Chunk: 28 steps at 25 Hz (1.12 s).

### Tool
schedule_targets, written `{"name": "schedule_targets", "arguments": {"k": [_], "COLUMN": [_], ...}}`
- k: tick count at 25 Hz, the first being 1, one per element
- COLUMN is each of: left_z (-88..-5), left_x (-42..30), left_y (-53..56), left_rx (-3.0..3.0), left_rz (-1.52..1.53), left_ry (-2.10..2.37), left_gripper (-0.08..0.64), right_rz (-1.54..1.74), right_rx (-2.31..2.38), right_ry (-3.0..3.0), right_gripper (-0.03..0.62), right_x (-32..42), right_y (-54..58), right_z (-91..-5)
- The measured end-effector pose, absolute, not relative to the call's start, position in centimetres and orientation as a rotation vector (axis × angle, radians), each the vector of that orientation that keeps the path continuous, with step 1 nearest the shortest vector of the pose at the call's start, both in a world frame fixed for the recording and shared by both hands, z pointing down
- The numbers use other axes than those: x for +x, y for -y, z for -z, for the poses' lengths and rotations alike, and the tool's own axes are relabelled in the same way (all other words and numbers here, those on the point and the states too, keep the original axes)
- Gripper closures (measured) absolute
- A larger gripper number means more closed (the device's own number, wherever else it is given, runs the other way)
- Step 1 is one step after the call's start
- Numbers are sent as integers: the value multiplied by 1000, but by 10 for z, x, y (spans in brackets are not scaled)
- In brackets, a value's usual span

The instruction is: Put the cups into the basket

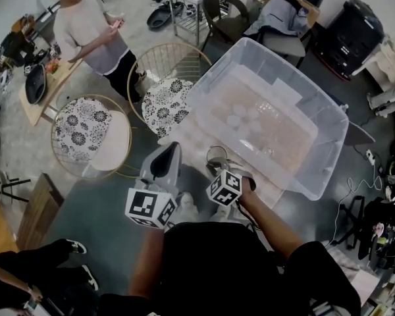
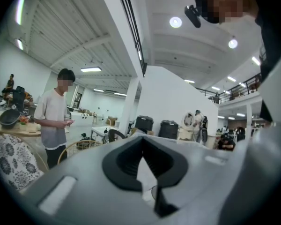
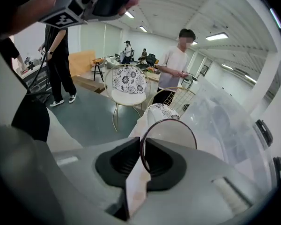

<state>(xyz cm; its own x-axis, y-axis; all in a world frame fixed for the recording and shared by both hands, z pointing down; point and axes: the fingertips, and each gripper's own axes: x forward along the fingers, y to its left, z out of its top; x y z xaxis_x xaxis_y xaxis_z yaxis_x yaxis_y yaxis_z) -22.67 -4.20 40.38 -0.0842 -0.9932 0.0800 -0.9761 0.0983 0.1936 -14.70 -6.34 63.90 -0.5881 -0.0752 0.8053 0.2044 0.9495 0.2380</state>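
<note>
A big clear plastic bin (image 1: 331, 128), the basket, stands ahead of me, with several clear cups (image 1: 240, 117) lying on its bottom. My right gripper (image 1: 217, 162) hovers at the bin's near left corner, shut on the wall of a clear cup (image 1: 217, 153) with a dark rim. In the right gripper view that cup (image 3: 171, 139) stands up from between the jaws of the right gripper (image 3: 141, 146), and the bin (image 3: 225, 121) is just to its right. My left gripper (image 1: 173, 149) is beside it on the left, pointing up and away. Its jaws (image 2: 141, 144) are shut with nothing in them.
Two round wire chairs with flowered cushions (image 1: 92, 133) (image 1: 168, 101) stand left of the bin. A person (image 1: 92, 31) stands beyond them by a wooden table (image 1: 49, 87). A dark chair (image 1: 224, 15) and luggage (image 1: 349, 35) are behind the bin, and cables (image 1: 355, 196) lie at the right.
</note>
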Motion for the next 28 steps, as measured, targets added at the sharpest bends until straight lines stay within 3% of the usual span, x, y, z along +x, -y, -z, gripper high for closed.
{"name": "schedule_targets", "arguments": {"k": [17,28], "left_z": [-395,-402], "left_x": [-217,-202], "left_y": [58,69], "left_rx": [2023,2029], "left_rz": [155,139], "left_ry": [2162,2142], "left_gripper": [557,557], "right_rz": [391,379], "right_rx": [26,184], "right_ry": [2510,2514], "right_gripper": [552,552], "right_x": [-145,-144], "right_y": [85,174], "right_z": [-441,-423]}}
